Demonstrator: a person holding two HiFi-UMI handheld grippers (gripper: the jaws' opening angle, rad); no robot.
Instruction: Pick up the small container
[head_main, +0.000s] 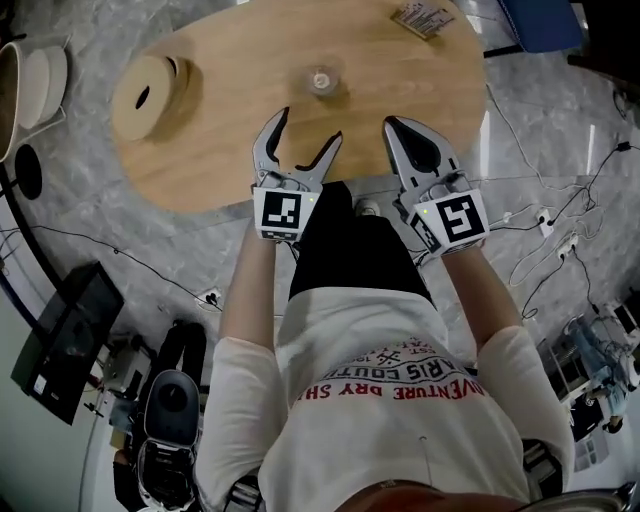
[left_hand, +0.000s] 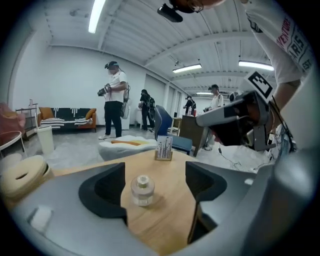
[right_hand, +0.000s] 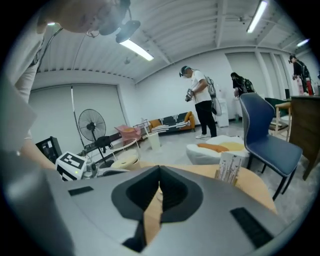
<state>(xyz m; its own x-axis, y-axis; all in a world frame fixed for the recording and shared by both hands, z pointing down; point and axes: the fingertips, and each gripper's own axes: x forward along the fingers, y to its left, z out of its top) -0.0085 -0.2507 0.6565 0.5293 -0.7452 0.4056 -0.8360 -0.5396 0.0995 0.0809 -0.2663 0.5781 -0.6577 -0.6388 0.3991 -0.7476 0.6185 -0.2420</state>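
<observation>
On the pale wooden table (head_main: 230, 150), a small clear glass jar (head_main: 321, 80) — likely light, slick, fragile, best pinched round its body — is standing before the spread-jawed left gripper (head_main: 308, 128), the right gripper (head_main: 392, 124) pressed together.

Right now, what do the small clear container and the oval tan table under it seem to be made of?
The small clear container looks like glass or clear plastic, glossy: the tabletop shows through it. The oval tan table looks like wood or wood-look laminate, smooth satin: faint grain streaks run along it.

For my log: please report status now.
Left gripper open, facing small container. Right gripper shut, empty. Container upright on table, untouched. Nothing in the way.
</observation>
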